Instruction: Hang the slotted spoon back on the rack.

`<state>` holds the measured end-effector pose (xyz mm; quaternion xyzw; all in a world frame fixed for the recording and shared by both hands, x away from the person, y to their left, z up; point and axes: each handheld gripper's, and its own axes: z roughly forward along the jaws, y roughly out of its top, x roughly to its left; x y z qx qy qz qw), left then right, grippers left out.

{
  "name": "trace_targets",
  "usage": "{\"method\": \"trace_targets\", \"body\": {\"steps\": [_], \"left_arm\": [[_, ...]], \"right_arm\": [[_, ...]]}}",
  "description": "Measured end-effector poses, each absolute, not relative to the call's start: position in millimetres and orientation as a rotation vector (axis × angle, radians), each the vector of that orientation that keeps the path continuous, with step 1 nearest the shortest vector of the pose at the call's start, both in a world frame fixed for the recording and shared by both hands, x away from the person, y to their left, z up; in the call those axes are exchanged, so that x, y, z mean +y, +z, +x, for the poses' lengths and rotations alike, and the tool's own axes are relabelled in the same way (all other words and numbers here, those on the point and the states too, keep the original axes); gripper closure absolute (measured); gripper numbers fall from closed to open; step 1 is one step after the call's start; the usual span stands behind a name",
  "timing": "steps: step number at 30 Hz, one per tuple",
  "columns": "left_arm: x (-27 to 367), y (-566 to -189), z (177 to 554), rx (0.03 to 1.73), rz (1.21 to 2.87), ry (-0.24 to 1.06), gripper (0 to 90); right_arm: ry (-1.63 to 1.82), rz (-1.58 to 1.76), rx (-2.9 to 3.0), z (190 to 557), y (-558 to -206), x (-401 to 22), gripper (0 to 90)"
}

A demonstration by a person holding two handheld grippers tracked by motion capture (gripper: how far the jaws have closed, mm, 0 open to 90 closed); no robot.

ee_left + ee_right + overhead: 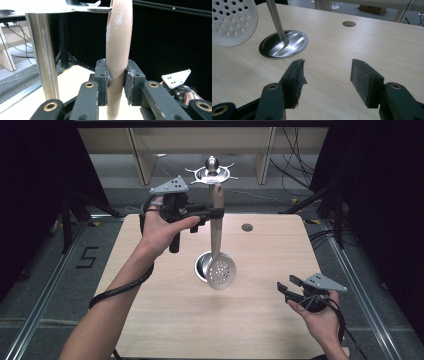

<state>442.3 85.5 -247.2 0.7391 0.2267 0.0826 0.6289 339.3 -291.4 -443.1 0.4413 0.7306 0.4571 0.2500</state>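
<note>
A slotted spoon hangs upright, its pale handle (216, 227) (118, 37) above its round perforated head (221, 272) (230, 21). My left gripper (216, 213) (117, 80) is shut on the handle's middle, held level and well above the table. The handle's top reaches the hooked ring (212, 174) of a steel stand; I cannot tell whether it rests on a hook. The stand's pole (43, 55) (275, 18) rises from a round steel base (201, 265) (284, 45) behind the spoon. Low over the table's front right, my right gripper (285, 286) (327, 75) is open and holds nothing.
The wooden table (260, 320) has a small round hole (247, 227) (349, 23) at the back right. Black curtains flank both sides, and cables lie on the floor beyond the far edge. In the left gripper view, the right gripper's grey plate (176, 78) shows farther off.
</note>
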Motion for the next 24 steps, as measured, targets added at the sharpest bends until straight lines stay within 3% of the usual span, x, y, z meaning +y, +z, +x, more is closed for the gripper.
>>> {"method": "trace_targets", "body": {"steps": [24], "left_arm": [[89.5,-251.6,449.1,0.538,1.657,0.151,73.0]], "right_arm": [[1.245,1.247,1.991,337.0,-443.5,-289.5,44.6]]}}
